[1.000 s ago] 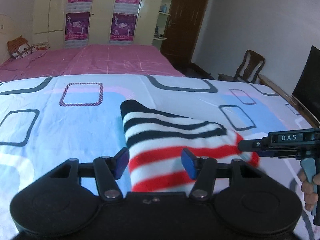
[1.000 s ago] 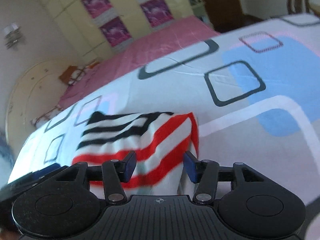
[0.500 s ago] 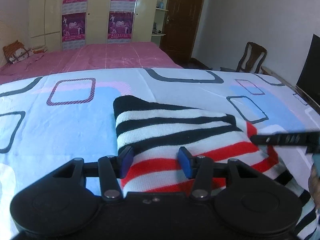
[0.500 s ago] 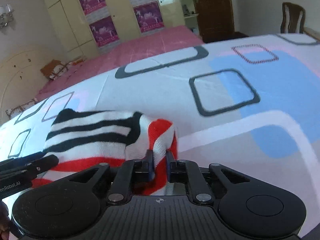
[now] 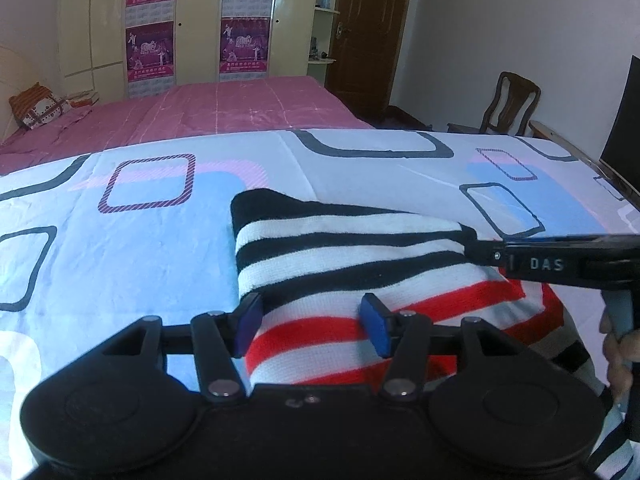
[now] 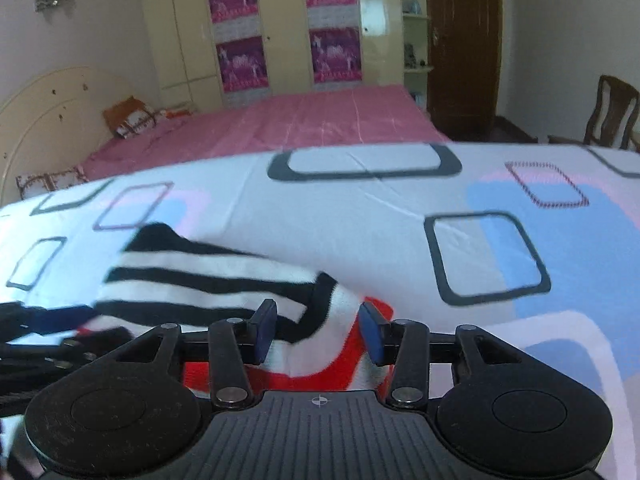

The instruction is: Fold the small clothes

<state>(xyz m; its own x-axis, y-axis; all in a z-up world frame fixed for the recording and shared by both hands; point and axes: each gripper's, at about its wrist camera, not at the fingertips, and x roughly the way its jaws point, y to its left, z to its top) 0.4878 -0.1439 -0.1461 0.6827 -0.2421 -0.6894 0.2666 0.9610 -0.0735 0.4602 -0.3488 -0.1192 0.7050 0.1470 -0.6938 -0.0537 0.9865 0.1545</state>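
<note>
A folded knit garment point(image 5: 360, 256) with black, white and red stripes lies on the patterned bedsheet point(image 5: 120, 240). My left gripper point(image 5: 312, 330) is open, its blue pads straddling the garment's near red-striped edge. My right gripper point(image 6: 316, 334) is open just over the garment's right corner point(image 6: 224, 280), where black stripes meet red. The right gripper also shows in the left wrist view point(image 5: 560, 264), reaching in from the right at the garment's far right edge. The left gripper shows at the left edge of the right wrist view point(image 6: 44, 320).
A pink bed point(image 5: 200, 116) lies beyond the sheet, with a cushion point(image 5: 36, 106) at its left. Wardrobes with posters point(image 5: 240, 44) line the back wall beside a brown door point(image 5: 360, 36). A wooden chair point(image 5: 512, 100) and a dark screen point(image 5: 624, 120) stand at the right.
My right gripper was shut on the garment's red corner half a second ago and has opened, letting it go. The garment now lies flatter. My left gripper stays open over the near edge.
</note>
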